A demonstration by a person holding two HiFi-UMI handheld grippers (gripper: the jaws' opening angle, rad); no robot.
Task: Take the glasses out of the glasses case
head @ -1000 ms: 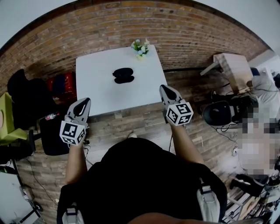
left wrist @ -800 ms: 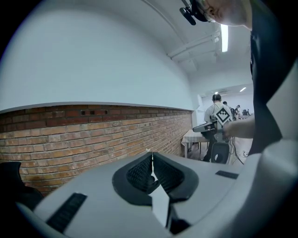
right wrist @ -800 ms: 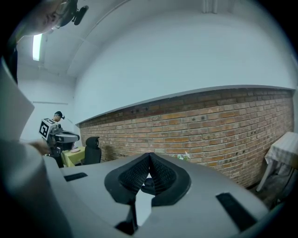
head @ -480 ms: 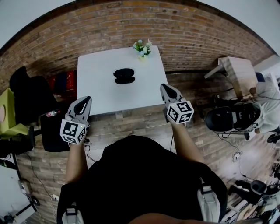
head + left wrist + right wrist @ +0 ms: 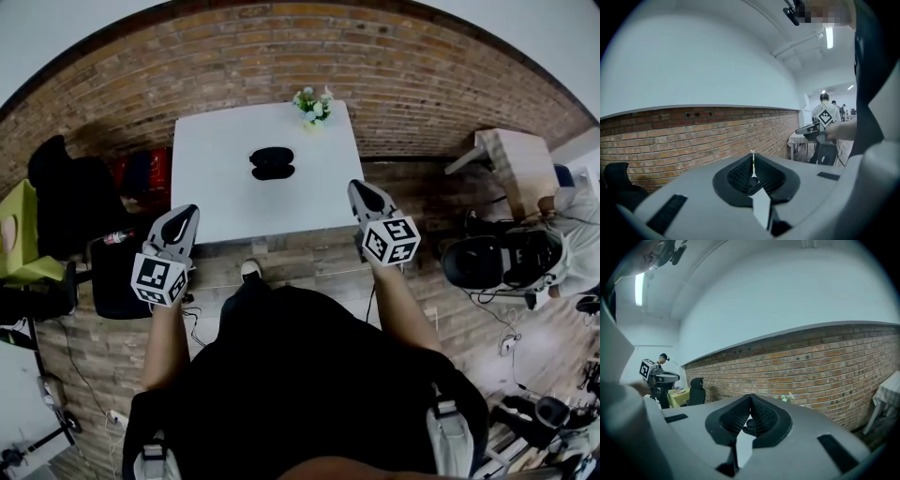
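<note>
Both grippers hover empty at the table's near corners.
The left gripper (image 5: 184, 216) and right gripper (image 5: 362, 189) each have jaws pressed together on nothing. The black case (image 5: 272, 162) lies on the white table (image 5: 220, 192) near the flowers (image 5: 316, 105), well apart from both.

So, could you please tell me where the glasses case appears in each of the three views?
Head view: the glasses case lies on the white table, near its middle.
Left gripper view: a dark blob, probably the case, low in the slit between the jaws.
Right gripper view: likewise a dark blob low between the jaws.
Shared landmark: the brick wall behind the table.
</note>
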